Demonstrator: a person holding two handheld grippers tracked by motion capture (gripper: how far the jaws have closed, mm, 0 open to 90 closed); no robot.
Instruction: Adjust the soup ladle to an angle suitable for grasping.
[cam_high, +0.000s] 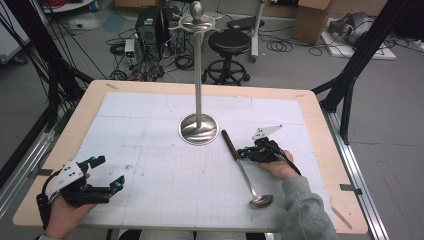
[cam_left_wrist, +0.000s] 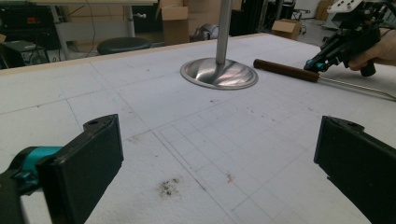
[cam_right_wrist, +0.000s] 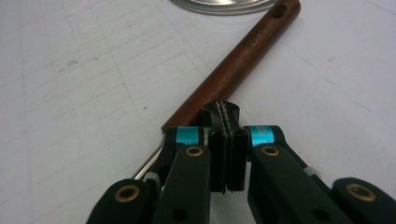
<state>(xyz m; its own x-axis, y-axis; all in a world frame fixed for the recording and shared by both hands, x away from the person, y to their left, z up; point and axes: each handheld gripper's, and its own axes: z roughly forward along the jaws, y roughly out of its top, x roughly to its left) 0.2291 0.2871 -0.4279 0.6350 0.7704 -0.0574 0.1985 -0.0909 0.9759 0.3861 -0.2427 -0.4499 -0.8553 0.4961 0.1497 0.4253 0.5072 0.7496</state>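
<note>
A ladle (cam_high: 243, 170) with a dark wooden handle (cam_right_wrist: 243, 56) and a steel bowl (cam_high: 261, 201) lies flat on the white mat, right of centre. My right gripper (cam_high: 241, 152) is shut with nothing between its pads, and its tips (cam_right_wrist: 223, 112) rest at the lower end of the wooden handle (cam_left_wrist: 285, 70), where the steel shaft begins. It also appears far off in the left gripper view (cam_left_wrist: 312, 65). My left gripper (cam_high: 111, 171) stands open near the front left corner, its jaws wide apart over bare mat (cam_left_wrist: 217, 154).
A tall metal stand (cam_high: 199, 75) with a round steel base (cam_high: 199, 129) rises at the table's centre, just beyond the ladle's handle end. Its base also shows in the gripper views (cam_left_wrist: 219, 74) (cam_right_wrist: 219, 3). The wooden table edge (cam_high: 320, 125) frames the mat.
</note>
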